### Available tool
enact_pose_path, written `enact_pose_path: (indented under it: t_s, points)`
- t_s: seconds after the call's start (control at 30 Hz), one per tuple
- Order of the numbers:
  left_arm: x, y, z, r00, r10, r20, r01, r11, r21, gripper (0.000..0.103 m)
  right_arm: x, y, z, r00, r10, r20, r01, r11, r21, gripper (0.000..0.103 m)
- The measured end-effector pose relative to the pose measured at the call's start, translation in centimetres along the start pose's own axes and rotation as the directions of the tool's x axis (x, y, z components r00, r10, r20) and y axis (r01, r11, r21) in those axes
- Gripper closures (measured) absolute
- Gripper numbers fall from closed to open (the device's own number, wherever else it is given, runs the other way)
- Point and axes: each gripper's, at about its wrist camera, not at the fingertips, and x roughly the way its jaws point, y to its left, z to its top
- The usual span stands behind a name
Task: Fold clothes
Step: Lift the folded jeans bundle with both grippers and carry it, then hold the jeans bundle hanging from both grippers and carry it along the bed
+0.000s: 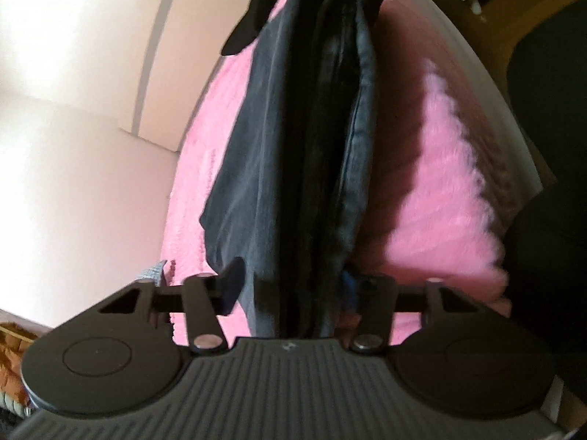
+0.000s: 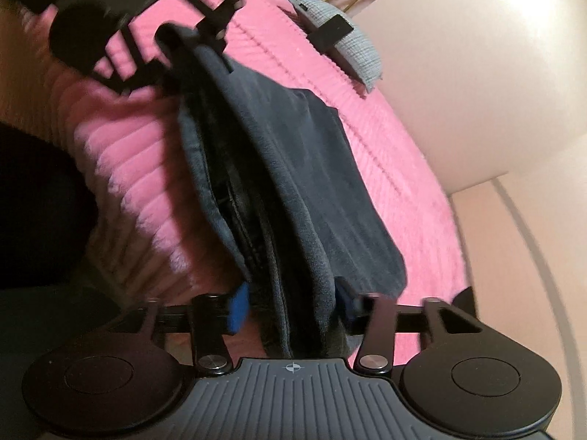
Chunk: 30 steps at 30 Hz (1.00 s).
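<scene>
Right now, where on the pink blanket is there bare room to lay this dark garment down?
Bare fluffy pink blanket lies between the dark grey fabric garment and the pale wall. A narrower strip runs between the garment and the bed's near edge. It is crowded by the grey knitted item at the far end.

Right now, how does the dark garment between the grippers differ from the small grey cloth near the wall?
The dark garment is charcoal; the grey cloth is pale and knitted-looking. The garment hangs bunched between the left gripper and right gripper; the cloth lies on the pink blanket. The garment looks much larger. Both are fabric over that blanket.
</scene>
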Motion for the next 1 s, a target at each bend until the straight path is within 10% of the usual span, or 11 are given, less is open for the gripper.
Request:
enact_pose_path:
  t_s: [0.07,0.3,0.4,0.53,0.8,1.0]
  points:
    - [-0.2,0.9,-0.1,1.000,-0.029,0.007,0.030,0.999,-0.019,0.075,-0.4,1.0,0.1,0.999,-0.024,0.034,0.024,1.000,0.001,0.020]
    - [-0.9,7.1,-0.5,0.982,-0.176,0.065,0.186,0.958,-0.218,0.078,1.1,3.6,1.5,0.995,-0.055,0.081,0.061,0.995,-0.076,0.020]
    - [-0.9,8.1,-0.4,0.979,-0.191,0.077,0.204,0.952,-0.227,0.078,3.2,3.2,0.8,0.992,-0.123,0.020,0.124,0.986,-0.114,0.053]
    - [-1.2,7.9,-0.5,0.972,-0.217,0.089,0.231,0.949,-0.212,0.077,3.2,2.4,0.6,0.997,-0.078,0.005,0.078,0.992,-0.102,0.064]
    - [-1.5,0.6,-1.2,0.998,-0.058,0.035,0.053,0.990,0.132,0.068,1.3,0.3,1.9,0.999,-0.039,0.023,0.040,0.998,-0.047,0.069]
    - [-1.8,1.8,-1.5,0.999,-0.043,0.031,0.040,0.995,0.088,0.077,0.4,-2.3,2.0,0.997,-0.007,0.076,0.010,0.999,-0.040,0.069]
